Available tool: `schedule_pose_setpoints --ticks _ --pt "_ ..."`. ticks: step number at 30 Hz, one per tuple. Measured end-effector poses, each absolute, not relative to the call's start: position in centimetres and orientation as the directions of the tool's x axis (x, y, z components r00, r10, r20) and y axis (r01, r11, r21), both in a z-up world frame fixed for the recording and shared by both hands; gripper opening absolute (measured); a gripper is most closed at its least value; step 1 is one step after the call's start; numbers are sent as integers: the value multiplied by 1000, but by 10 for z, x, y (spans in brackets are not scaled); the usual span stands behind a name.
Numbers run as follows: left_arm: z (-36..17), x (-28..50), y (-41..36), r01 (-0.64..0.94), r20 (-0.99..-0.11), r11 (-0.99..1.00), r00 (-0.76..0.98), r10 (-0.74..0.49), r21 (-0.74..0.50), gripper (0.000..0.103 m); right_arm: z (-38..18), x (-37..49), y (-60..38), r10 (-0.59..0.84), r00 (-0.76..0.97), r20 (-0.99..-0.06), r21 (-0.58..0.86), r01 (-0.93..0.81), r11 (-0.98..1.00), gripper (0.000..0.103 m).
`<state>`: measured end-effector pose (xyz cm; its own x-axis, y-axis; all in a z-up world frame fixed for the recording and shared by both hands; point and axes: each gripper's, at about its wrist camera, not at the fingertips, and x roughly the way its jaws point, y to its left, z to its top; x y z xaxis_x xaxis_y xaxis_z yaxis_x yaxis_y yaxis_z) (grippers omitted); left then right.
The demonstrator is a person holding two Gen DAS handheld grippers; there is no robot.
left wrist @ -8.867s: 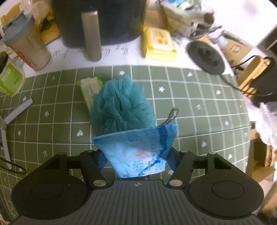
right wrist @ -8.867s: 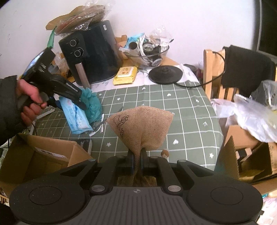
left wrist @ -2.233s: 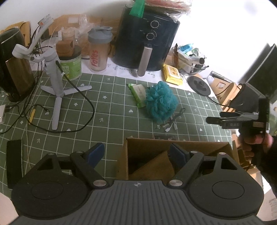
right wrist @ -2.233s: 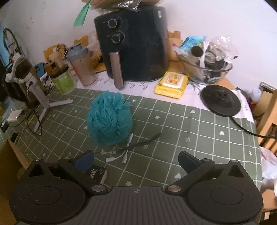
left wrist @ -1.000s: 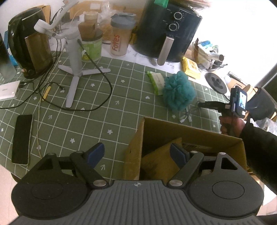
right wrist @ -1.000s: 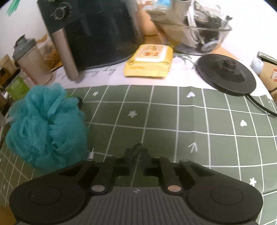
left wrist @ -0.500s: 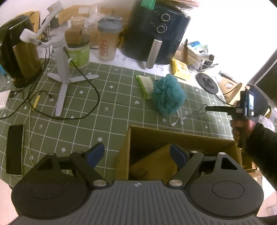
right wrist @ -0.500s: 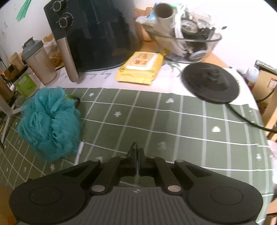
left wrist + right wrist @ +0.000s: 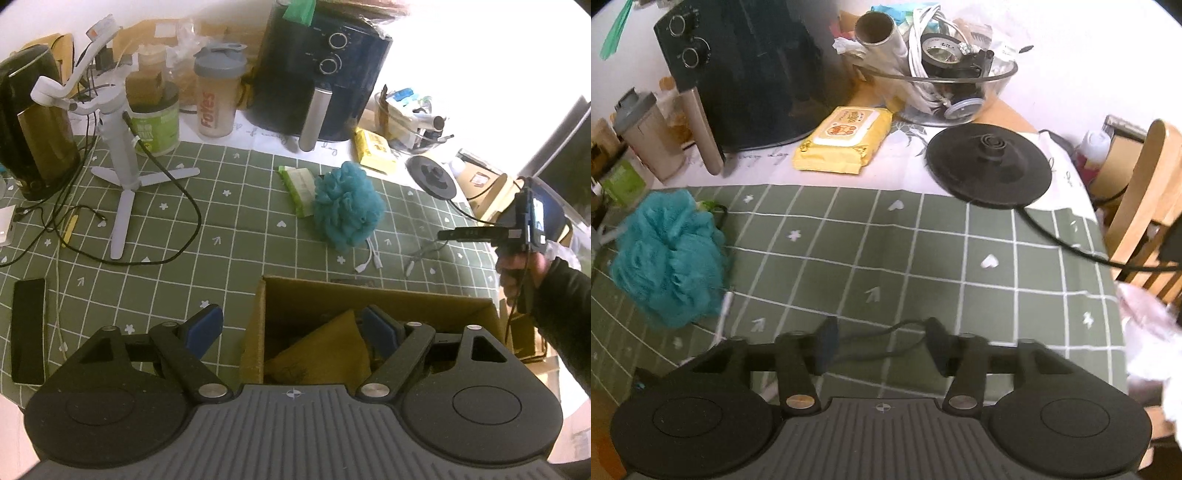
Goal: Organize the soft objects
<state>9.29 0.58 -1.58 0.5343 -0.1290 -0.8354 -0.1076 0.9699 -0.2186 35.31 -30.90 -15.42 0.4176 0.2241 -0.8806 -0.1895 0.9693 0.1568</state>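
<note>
A teal bath pouf (image 9: pixel 347 208) lies on the green checked cloth, also at the left of the right wrist view (image 9: pixel 666 260). A cardboard box (image 9: pixel 376 299) stands at the table's near edge with a burlap bag (image 9: pixel 325 356) inside. My left gripper (image 9: pixel 293 326) is open and empty, above the box's left wall. My right gripper (image 9: pixel 881 345) is open, low over the cloth with a thin dark cable (image 9: pixel 886 343) lying between its fingers. It shows from the side in the left wrist view (image 9: pixel 443 234), right of the pouf.
A black air fryer (image 9: pixel 321 79), yellow wipes pack (image 9: pixel 844 140), glass bowl of clutter (image 9: pixel 938 86) and black kettle base (image 9: pixel 990 168) stand at the back. A green packet (image 9: pixel 299 184), white tripod (image 9: pixel 122 162), phone (image 9: pixel 27 325) and cables lie on the cloth. A wooden chair (image 9: pixel 1145 206) stands right.
My right gripper, shut on the dark cable half a second ago, has opened and let it drop on the cloth further right. The left gripper stays open over the box.
</note>
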Motion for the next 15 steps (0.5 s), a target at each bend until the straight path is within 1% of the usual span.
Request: schedule_pose_setpoints --ticks 2,3,5,7,13,15 --pt "-16 92 7 -116 -836 969 534 -125 -219 83 -159 352 -300 243 370 -897 185 -184 965 71" --pt "-16 92 7 -120 -836 968 534 -123 -219 83 -162 352 -295 252 347 -903 197 -187 962 73" --pt "-15 91 8 -126 -836 968 536 -120 -219 83 -168 351 -285 262 307 -915 210 -192 959 79" --pt "-14 90 9 -130 -834 967 540 -117 -219 83 -176 349 -276 264 293 -919 214 -192 958 82" --pt "-13 88 11 -140 -833 966 543 -108 -216 83 -193 348 -259 168 335 -927 133 -127 983 81" --pt "-12 87 12 -142 -833 966 543 -107 -217 83 -194 345 -249 126 357 -926 76 -151 986 76"
